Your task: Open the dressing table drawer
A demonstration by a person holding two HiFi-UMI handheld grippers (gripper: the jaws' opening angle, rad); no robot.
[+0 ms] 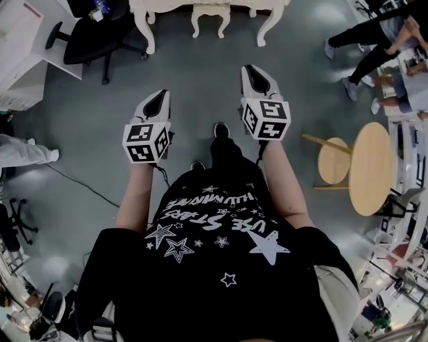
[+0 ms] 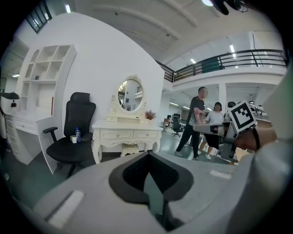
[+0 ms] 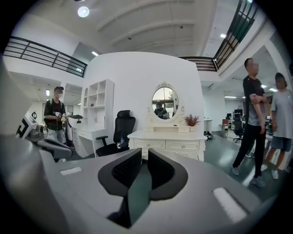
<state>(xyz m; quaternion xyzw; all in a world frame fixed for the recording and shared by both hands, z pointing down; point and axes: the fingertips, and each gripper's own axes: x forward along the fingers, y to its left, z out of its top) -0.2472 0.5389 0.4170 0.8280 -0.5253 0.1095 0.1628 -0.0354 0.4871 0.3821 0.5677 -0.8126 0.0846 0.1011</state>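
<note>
The white dressing table [image 1: 144,8] stands at the far end of the floor, well ahead of me, with a small white stool [image 1: 210,15] under it. Its oval mirror and two front drawers [image 2: 118,135] show in the left gripper view, and the drawers [image 3: 182,146] also in the right gripper view; both look closed. My left gripper [image 1: 160,95] [image 2: 147,155] hangs in the air with its jaws together, holding nothing. My right gripper [image 1: 251,69] [image 3: 141,153] is held a little further forward, with a narrow slit between its pads and nothing in it. Neither touches the table.
A black office chair [image 1: 93,33] [image 2: 75,132] stands left of the dressing table beside a white shelf desk [image 1: 20,40]. A round wooden table [image 1: 371,167] and wooden stool [image 1: 332,160] are at my right. People [image 1: 374,40] [image 3: 252,119] stand at the far right. A cable [image 1: 80,184] crosses the floor on my left.
</note>
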